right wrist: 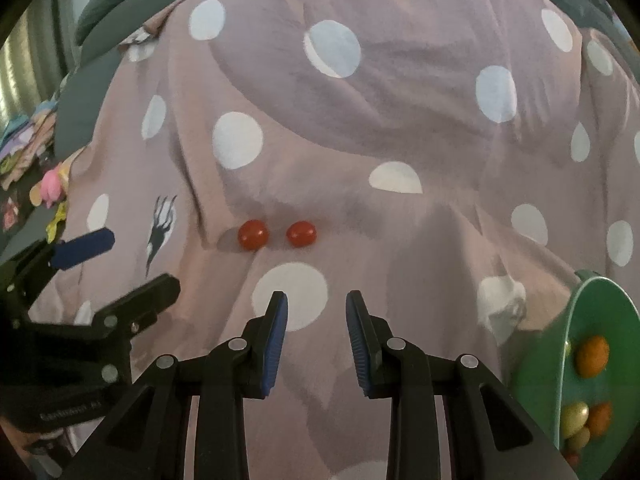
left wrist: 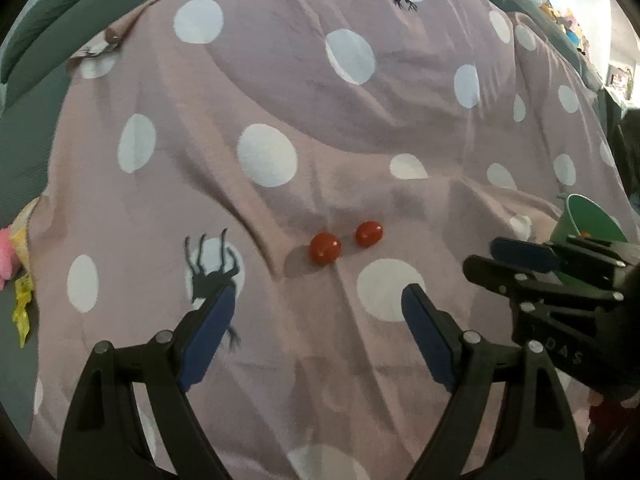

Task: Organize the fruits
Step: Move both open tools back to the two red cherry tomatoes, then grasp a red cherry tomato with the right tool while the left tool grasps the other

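Observation:
Two small red round fruits lie side by side on a pink polka-dot blanket: the left one [left wrist: 325, 249] [right wrist: 253, 234] and the right one [left wrist: 369, 233] [right wrist: 302, 234]. My left gripper [left wrist: 318, 292] is open wide and empty, just short of them. My right gripper [right wrist: 316, 298] is open and empty, a little nearer than the fruits and slightly to their right. A green bowl [right wrist: 608, 312] at the right edge holds orange, yellow and red fruits [right wrist: 592, 356]; its rim shows in the left wrist view [left wrist: 580, 216] behind the right gripper's body.
The blanket [left wrist: 280, 80] is wrinkled, with folds around the fruits. Grey-green cushions [left wrist: 80, 8] border it at the back. A pink toy [right wrist: 53, 186] and yellow wrappers [left wrist: 22, 304] lie at the left edge. White crumpled paper [right wrist: 502, 304] sits beside the bowl.

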Demonstrator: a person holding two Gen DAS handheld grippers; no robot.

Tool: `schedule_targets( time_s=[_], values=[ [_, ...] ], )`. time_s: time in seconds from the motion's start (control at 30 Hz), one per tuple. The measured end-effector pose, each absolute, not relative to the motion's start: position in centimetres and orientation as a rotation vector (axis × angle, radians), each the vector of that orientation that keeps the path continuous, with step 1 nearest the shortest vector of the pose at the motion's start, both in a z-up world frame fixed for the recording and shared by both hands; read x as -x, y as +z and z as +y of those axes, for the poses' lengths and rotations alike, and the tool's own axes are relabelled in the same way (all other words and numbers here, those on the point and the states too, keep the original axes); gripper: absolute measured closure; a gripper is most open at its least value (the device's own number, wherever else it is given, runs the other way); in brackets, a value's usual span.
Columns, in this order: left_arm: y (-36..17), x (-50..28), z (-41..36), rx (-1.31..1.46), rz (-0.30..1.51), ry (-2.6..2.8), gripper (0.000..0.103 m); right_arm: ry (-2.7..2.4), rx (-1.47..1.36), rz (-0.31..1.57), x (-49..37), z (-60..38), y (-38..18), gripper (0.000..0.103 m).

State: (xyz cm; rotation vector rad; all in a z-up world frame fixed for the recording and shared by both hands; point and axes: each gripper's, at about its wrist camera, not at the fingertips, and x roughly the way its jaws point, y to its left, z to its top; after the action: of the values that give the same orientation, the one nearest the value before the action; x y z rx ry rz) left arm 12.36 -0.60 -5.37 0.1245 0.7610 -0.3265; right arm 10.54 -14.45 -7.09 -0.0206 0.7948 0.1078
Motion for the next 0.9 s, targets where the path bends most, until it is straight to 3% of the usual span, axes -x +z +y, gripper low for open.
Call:
schedule_targets(
  time_s=[0.9],
  values=[
    [-6.9, -16.1, -1.3, -0.23, 0.786, -0.424, 0.028, 0.22, -0.02, 0.938, -21.4, -12.9, -11.8, 0.073]
  ],
)
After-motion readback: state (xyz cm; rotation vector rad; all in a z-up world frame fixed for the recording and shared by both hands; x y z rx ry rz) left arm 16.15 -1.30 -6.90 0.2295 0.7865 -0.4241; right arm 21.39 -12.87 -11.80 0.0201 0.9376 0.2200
